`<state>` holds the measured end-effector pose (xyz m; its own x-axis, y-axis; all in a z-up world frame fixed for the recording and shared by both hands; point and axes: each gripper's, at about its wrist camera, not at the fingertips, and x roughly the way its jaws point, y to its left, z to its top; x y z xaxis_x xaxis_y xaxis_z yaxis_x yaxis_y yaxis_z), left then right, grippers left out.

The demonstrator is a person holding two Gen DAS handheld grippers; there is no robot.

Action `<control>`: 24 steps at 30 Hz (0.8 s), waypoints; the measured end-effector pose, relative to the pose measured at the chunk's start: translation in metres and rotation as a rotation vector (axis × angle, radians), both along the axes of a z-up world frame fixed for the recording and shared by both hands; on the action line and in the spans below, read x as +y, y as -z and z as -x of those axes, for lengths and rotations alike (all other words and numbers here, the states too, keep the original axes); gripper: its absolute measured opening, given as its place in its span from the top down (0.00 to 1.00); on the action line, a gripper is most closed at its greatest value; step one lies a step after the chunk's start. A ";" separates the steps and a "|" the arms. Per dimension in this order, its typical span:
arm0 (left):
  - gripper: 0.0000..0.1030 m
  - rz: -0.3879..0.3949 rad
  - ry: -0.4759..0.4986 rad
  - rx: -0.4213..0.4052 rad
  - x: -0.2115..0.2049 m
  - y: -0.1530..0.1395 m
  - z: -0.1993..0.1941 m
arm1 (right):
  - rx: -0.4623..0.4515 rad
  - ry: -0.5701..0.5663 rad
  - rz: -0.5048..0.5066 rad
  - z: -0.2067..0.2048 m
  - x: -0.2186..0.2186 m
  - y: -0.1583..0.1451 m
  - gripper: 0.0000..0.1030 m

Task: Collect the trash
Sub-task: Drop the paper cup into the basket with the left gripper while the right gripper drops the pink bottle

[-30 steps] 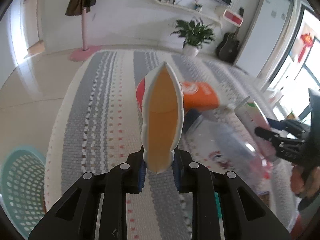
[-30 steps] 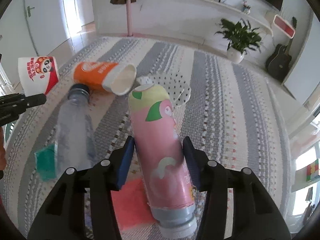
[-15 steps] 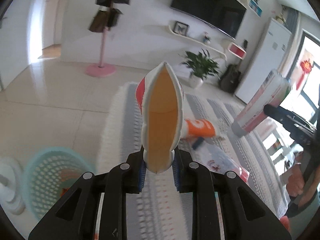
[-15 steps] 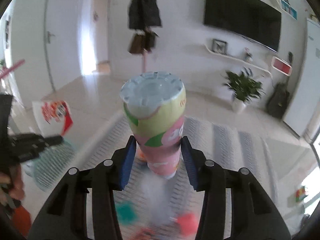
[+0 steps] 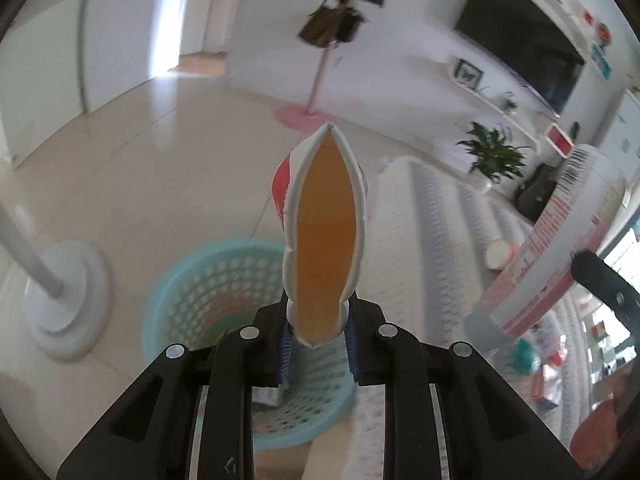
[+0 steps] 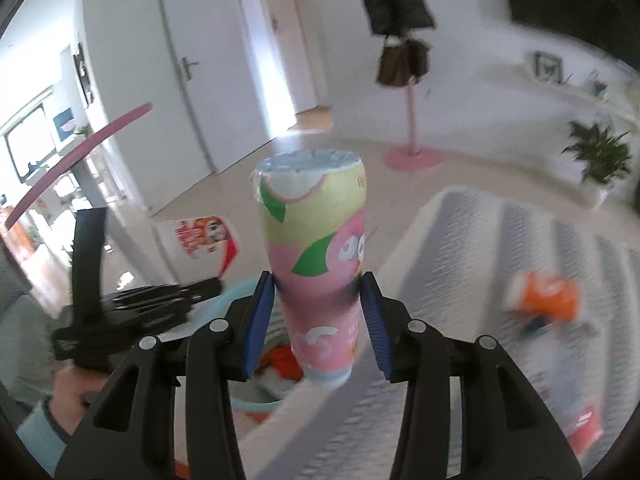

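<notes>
My left gripper (image 5: 318, 340) is shut on a squashed white and red paper cup (image 5: 324, 236), held above a turquoise mesh basket (image 5: 200, 284) on the tiled floor. My right gripper (image 6: 316, 320) is shut on a pink and green snack tube (image 6: 316, 264), held upright. The tube also shows at the right of the left wrist view (image 5: 552, 236). The left gripper (image 6: 160, 300) and its cup (image 6: 204, 240) show at the left of the right wrist view, over the basket rim (image 6: 244, 284).
A striped grey and white rug (image 6: 500, 300) holds an orange cup (image 6: 548, 292) and other litter (image 5: 532, 356). A white lamp base (image 5: 64, 300) stands left of the basket. A pink coat stand (image 5: 316, 80), a potted plant (image 5: 492, 156) and a door (image 6: 188, 68) are further off.
Both grippers have swung left with their loads, away from the rug and toward the basket. The basket is now directly under the paper cup.
</notes>
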<state>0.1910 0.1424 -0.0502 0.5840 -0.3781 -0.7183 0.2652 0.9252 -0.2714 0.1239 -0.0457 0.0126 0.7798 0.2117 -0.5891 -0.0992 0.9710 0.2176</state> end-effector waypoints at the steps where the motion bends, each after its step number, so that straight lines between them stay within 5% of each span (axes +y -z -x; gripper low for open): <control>1: 0.80 -0.008 -0.006 0.010 0.004 0.006 -0.001 | 0.018 -0.016 -0.014 -0.005 0.011 0.009 0.60; 14: 0.79 -0.046 -0.025 0.140 0.029 0.060 -0.010 | 0.213 -0.062 -0.030 -0.041 0.083 0.095 0.61; 16: 0.71 -0.067 -0.035 0.146 0.028 0.062 -0.011 | 0.245 -0.057 -0.041 -0.047 0.086 0.104 0.60; 18: 0.51 -0.072 -0.044 0.137 0.032 0.061 -0.010 | 0.267 -0.063 -0.066 -0.050 0.086 0.108 0.60; 24: 0.47 -0.020 -0.074 0.100 0.043 0.049 -0.006 | 0.240 -0.042 -0.071 -0.046 0.075 0.092 0.60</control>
